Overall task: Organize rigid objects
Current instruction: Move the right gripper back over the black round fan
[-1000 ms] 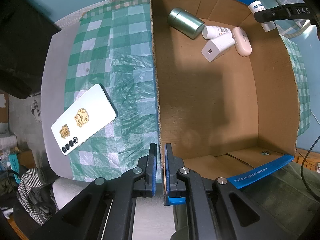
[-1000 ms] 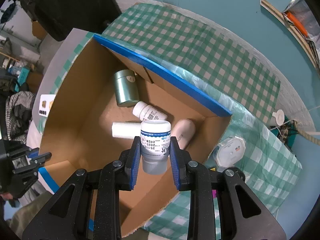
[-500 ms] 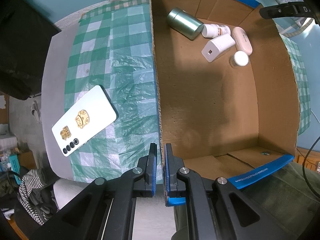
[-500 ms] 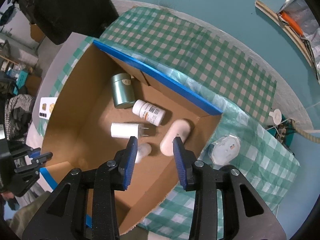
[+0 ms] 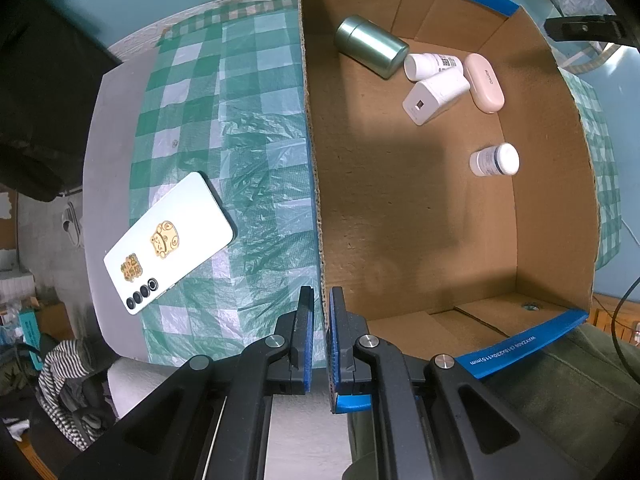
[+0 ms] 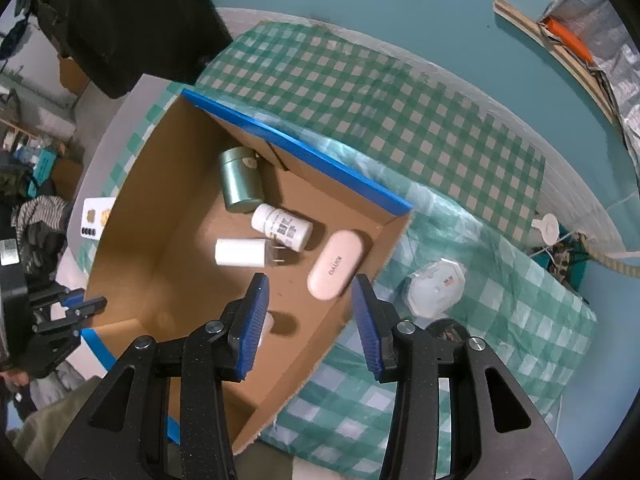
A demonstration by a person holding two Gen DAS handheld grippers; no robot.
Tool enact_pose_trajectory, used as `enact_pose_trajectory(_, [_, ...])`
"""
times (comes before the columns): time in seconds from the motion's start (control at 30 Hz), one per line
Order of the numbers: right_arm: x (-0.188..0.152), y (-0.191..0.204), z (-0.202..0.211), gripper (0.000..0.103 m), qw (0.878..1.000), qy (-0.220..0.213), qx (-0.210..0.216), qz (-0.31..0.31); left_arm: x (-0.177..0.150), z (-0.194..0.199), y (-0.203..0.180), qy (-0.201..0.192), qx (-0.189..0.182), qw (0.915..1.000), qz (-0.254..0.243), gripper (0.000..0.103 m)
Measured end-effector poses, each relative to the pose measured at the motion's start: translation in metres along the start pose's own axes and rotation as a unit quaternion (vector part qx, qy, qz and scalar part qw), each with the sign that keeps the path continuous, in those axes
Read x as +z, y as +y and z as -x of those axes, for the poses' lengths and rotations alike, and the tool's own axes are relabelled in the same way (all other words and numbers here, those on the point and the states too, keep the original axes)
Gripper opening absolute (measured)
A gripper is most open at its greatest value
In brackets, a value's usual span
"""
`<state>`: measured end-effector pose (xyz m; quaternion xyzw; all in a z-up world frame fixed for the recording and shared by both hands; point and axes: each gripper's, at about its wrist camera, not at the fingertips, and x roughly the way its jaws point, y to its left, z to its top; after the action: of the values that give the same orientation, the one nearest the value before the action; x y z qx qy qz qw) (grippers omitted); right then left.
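A cardboard box [image 5: 560, 216] [image 6: 132, 216] with blue-taped rims holds a green tin [image 5: 370, 46] [image 6: 239, 182], a white pill bottle [image 5: 428, 66] [image 6: 282, 227], a white charger [image 5: 436, 96] [image 6: 242, 253], a pink case [image 5: 484, 82] [image 6: 336, 265] and a second white bottle [image 5: 494, 160]. My left gripper [image 5: 318, 300] is shut on the box's near wall. My right gripper [image 6: 310, 312] is open and empty above the box. A white phone [image 5: 168, 236] [image 6: 94, 218] lies on the checked cloth left of the box.
A green-checked cloth [image 5: 224, 120] [image 6: 400, 112] covers the table. A white hexagonal container [image 6: 436, 288] sits on the cloth to the right of the box. Clothes and clutter lie beyond the table's left edge.
My right gripper opened and let go of the white bottle, which dropped into the box and rolled toward the right wall. The right gripper has risen and opened wider. The left gripper has not moved.
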<state>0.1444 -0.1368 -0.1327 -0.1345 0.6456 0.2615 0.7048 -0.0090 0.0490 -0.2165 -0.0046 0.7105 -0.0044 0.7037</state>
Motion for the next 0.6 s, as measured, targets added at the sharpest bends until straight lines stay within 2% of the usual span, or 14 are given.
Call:
enact_pose_trajectory(0.37, [-0.020,-0.042,0.022,0.054,0.999,-0.016,-0.010,-0.042,0.003,0.001,-0.003,0.000,0.001,1.0000,-0.005,0.007])
enact_pose_trajectory(0.5, [-0.028,-0.068,0.023,0.065,0.998,-0.015,-0.021,-0.066,0.003,0.002,-0.003,0.000,0.001,1.0000,-0.005,0.007])
enact_pose_trajectory(0.6, [-0.034,-0.088,0.016,0.067,0.996,-0.004,-0.032,-0.081,0.003,0.002,-0.003,0.001,0.002,1.0000,-0.005,0.007])
